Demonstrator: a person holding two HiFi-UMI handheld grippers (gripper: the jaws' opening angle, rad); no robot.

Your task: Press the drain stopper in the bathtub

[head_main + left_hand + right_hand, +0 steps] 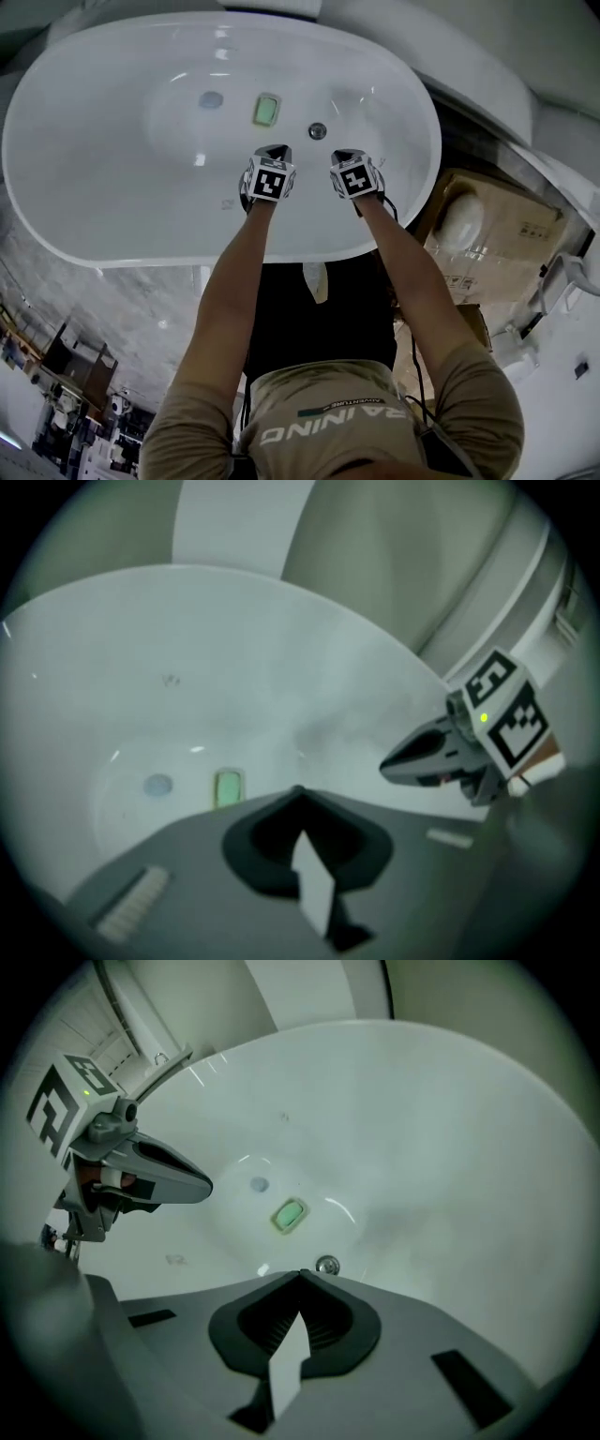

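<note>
- Hovering over the white bathtub (141, 251) with both tools side by side, well above its floor.
- Looking along the left gripper (298, 791): clenched to a single point, with nothing pinched inside.
- Same story on the right gripper (300, 1275): squeezed tight and empty.
- Picking out the drain stopper (326, 1265), taken to be the small round chrome fitting, just beyond the right gripper's tips and a shade to their right.
- From the left gripper, placing it farther off, ahead and over to the right.
- Farther ahead of the right tips and to their left, noting a green rectangular pad (289, 1215), then a pale bluish disc (259, 1184) beyond it; no telling what either is.
- No contact with the stopper yet: clear of both tools, untouched by the look of it.
- On progress: tools over the tub, aim roughly set with the right one, the press itself not yet done.
- Left to do, by judgement: lowering the closed right tips straight onto the chrome cap, pushing down firmly, then lifting off.
- Worth watching: slick curved enamel around a small round target, so easy to skid off.
</note>
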